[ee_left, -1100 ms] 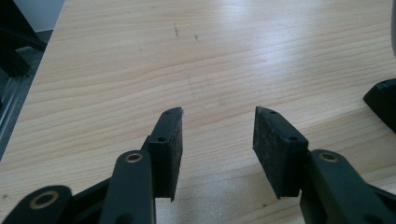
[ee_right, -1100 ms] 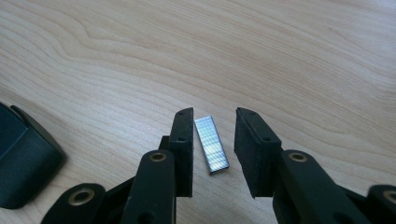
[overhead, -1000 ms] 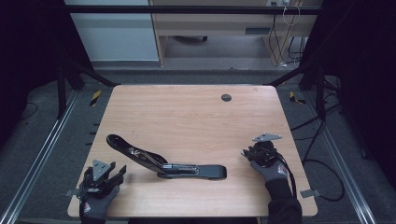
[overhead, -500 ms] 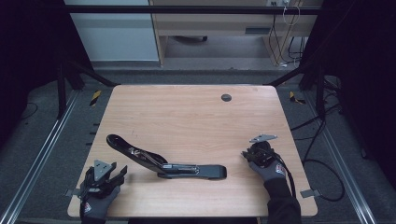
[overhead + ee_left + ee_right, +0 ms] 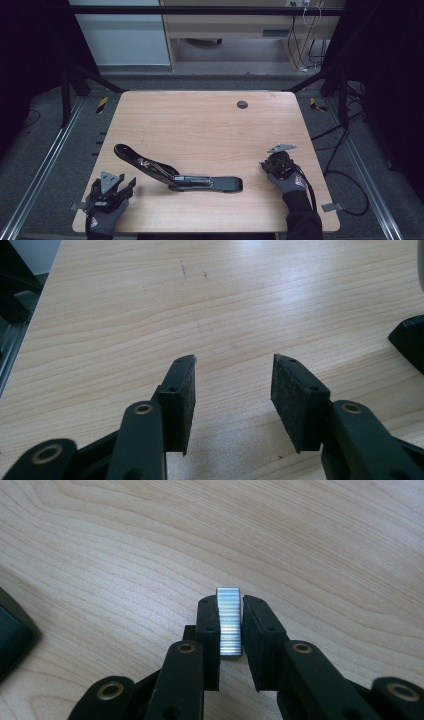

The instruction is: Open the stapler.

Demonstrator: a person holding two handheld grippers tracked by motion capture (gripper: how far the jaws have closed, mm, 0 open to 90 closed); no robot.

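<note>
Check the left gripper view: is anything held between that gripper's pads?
No. The left gripper stands open over bare table, with only wood grain showing between its pads.

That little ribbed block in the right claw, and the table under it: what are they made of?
The ribbed block looks like metal: silvery, shiny, with fine parallel lines like a strip of staples. The right claw has just been closing on it. The table looks like pale wood or wood-look laminate: grain lines, smooth soft sheen.

The strip of staples (image 5: 229, 622) is silver and ribbed, and stands on its edge just above the wooden table (image 5: 310, 535). The black stapler (image 5: 175, 172) lies open on this table.
</note>
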